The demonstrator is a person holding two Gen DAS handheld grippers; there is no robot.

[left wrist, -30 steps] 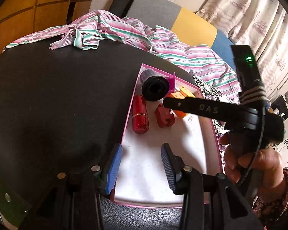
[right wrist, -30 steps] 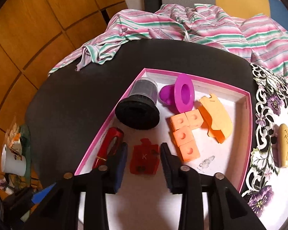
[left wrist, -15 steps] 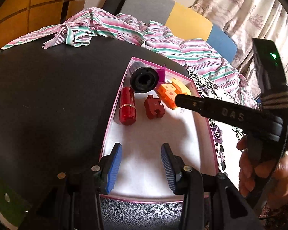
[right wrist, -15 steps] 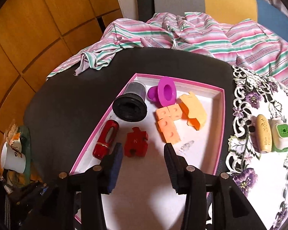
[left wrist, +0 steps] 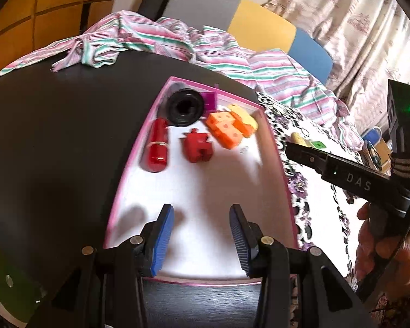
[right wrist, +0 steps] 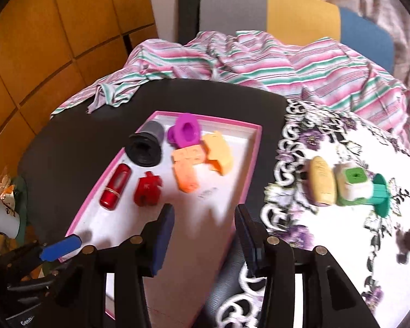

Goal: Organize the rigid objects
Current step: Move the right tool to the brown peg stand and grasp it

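Note:
A pink-rimmed white tray [left wrist: 128, 169] [right wrist: 248, 169] lies on the black table. At its far end sit a black cup [right wrist: 144, 149], a purple piece [right wrist: 184, 134], orange blocks [right wrist: 186, 168], a yellow piece [right wrist: 220, 153], a red cylinder [right wrist: 114, 190] and a red puzzle piece [right wrist: 147, 188]. My right gripper [right wrist: 204, 210] hangs open and empty over the tray's right rim, apart from the puzzle piece. My left gripper [left wrist: 201, 210] is open and empty over the tray's near end. A tan oval [right wrist: 322, 183], a white-green cube [right wrist: 352, 187] and a teal spool [right wrist: 381, 198] rest on the flowered cloth.
A striped cloth [right wrist: 259, 63] is bunched along the table's far edge, in front of a grey, yellow and blue chair [right wrist: 300, 13]. A white cup [right wrist: 2, 218] stands off the table's left side. The flowered tablecloth [right wrist: 314, 246] covers the table right of the tray.
My right gripper has drawn back and to the right, away from the red puzzle piece that was between its fingers. The piece now lies free in the tray, and the objects on the flowered cloth came into view.

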